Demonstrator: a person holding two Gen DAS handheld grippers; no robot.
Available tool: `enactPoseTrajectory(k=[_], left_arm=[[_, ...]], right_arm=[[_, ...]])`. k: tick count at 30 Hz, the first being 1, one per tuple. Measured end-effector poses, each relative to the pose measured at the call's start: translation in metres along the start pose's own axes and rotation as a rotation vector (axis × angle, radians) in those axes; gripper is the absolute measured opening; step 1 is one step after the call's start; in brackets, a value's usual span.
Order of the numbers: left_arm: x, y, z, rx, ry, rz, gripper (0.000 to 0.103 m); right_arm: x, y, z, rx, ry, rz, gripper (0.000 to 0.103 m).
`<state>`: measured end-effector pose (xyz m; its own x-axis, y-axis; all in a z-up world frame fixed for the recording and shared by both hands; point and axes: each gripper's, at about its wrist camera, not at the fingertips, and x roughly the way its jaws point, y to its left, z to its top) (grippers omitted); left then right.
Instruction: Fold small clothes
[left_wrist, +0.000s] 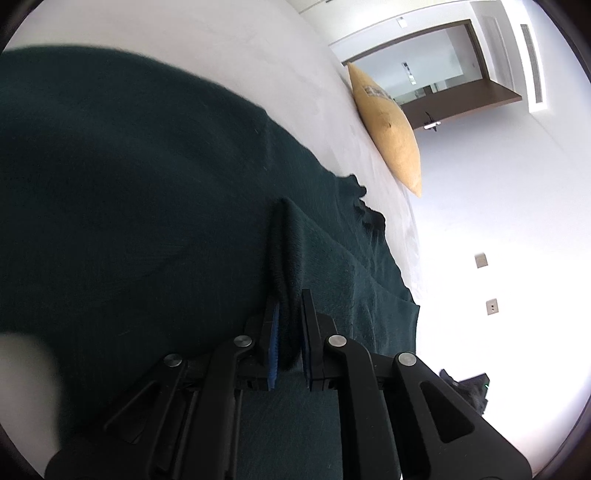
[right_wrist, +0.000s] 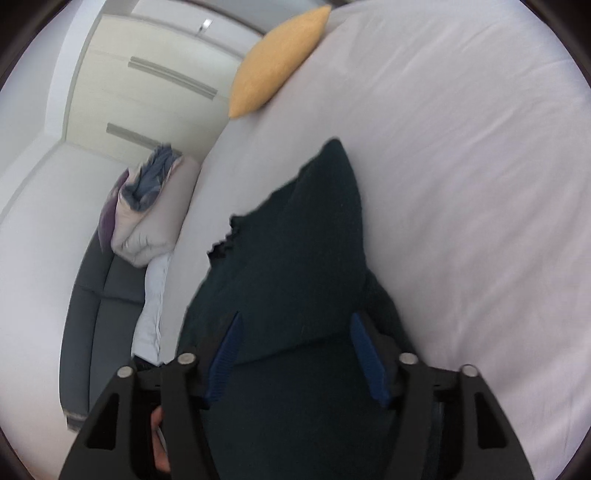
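a white bed (right_wrist: 461, 155) fills the room, with a yellow pillow (right_wrist: 275, 61) at 12 o'clock near its edge and a grey sofa (right_wrist: 92, 314) at 9 o'clock beside it. the dark green garment (left_wrist: 129, 192) lies spread on the bed. my left gripper (left_wrist: 290, 332) has its jaws narrow, pinching a raised fold of this garment. my right gripper (right_wrist: 297, 354) has its jaws wide, and the garment (right_wrist: 295, 258) lies between them, not pinched.
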<state>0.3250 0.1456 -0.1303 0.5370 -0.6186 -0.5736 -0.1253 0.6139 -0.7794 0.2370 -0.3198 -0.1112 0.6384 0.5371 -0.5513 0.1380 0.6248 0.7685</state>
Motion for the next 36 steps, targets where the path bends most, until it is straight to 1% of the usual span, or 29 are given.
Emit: enactPoseTrajectory(k=[2,3,5,6,8,9,10,11,12,13,16,18,19,22,23,25,27,29,32,33,34,35,36], left_arm=[[-0.02,0.001,-0.003,-0.006,-0.024,0.003,0.009],[-0.035,0.002,-0.005,-0.007,-0.046,-0.008,0.009],[-0.065,0.007,-0.01,-0.006,-0.092,-0.02,0.009],[-0.082,0.011,-0.015,-0.011,-0.114,-0.021,0.009],[-0.122,0.03,-0.025,-0.048,-0.169,-0.036,0.018],[-0.142,0.042,-0.031,-0.077,-0.205,-0.042,0.036],[-0.159,0.052,-0.035,-0.105,-0.241,-0.043,0.077],[-0.178,0.066,-0.04,-0.141,-0.288,-0.047,0.095],[-0.199,0.081,-0.046,-0.186,-0.343,-0.06,0.103],[-0.221,0.102,-0.053,-0.251,-0.389,-0.08,0.103],[-0.254,0.146,-0.06,-0.404,-0.432,-0.137,0.103],[-0.274,0.172,-0.066,-0.501,-0.5,-0.201,0.103],[-0.284,0.183,-0.068,-0.553,-0.548,-0.232,0.103],[-0.299,0.201,-0.063,-0.622,-0.635,-0.256,0.103],[-0.299,0.206,-0.061,-0.64,-0.656,-0.255,0.103],[-0.297,0.218,-0.057,-0.709,-0.689,-0.257,0.102],[-0.296,0.228,-0.045,-0.765,-0.725,-0.255,0.102],[-0.296,0.228,-0.03,-0.762,-0.732,-0.228,0.102],[-0.297,0.234,-0.014,-0.757,-0.754,-0.229,0.102],[-0.298,0.237,-0.011,-0.755,-0.76,-0.23,0.098],[-0.297,0.239,-0.006,-0.748,-0.76,-0.216,0.087],[-0.299,0.242,-0.003,-0.745,-0.752,-0.2,0.08],[-0.295,0.244,-0.001,-0.744,-0.743,-0.188,0.064]], right_arm=[[-0.021,0.009,-0.017,-0.007,-0.05,0.054,0.067],[-0.031,0.012,-0.028,-0.007,-0.066,0.079,0.07],[-0.042,0.019,-0.048,-0.006,-0.079,0.119,0.073],[-0.047,0.022,-0.065,-0.009,-0.077,0.147,0.073],[-0.049,0.027,-0.093,-0.013,-0.057,0.175,0.074],[-0.047,0.029,-0.105,-0.013,-0.044,0.178,0.074],[-0.045,0.03,-0.117,-0.011,-0.028,0.176,0.074],[-0.041,0.031,-0.129,-0.005,-0.009,0.171,0.075],[-0.034,0.035,-0.139,0.004,0.005,0.171,0.075],[-0.03,0.036,-0.149,0.018,0.019,0.177,0.075],[-0.017,0.042,-0.168,0.047,0.054,0.185,0.075],[-0.012,0.051,-0.174,0.04,0.069,0.182,0.075],[-0.01,0.056,-0.176,0.033,0.073,0.175,0.075],[-0.007,0.07,-0.181,0.009,0.084,0.166,0.075],[-0.007,0.073,-0.182,0.001,0.086,0.161,0.075],[-0.006,0.078,-0.186,-0.005,0.09,0.151,0.075],[-0.006,0.081,-0.19,-0.006,0.093,0.145,0.075],[-0.005,0.083,-0.194,-0.009,0.099,0.14,0.075],[-0.001,0.085,-0.196,-0.011,0.105,0.13,0.075],[-0.001,0.085,-0.196,-0.011,0.107,0.129,0.075],[0.001,0.086,-0.197,-0.013,0.109,0.127,0.075],[0.003,0.087,-0.196,-0.015,0.11,0.125,0.075],[0.004,0.089,-0.196,-0.02,0.11,0.123,0.075]])
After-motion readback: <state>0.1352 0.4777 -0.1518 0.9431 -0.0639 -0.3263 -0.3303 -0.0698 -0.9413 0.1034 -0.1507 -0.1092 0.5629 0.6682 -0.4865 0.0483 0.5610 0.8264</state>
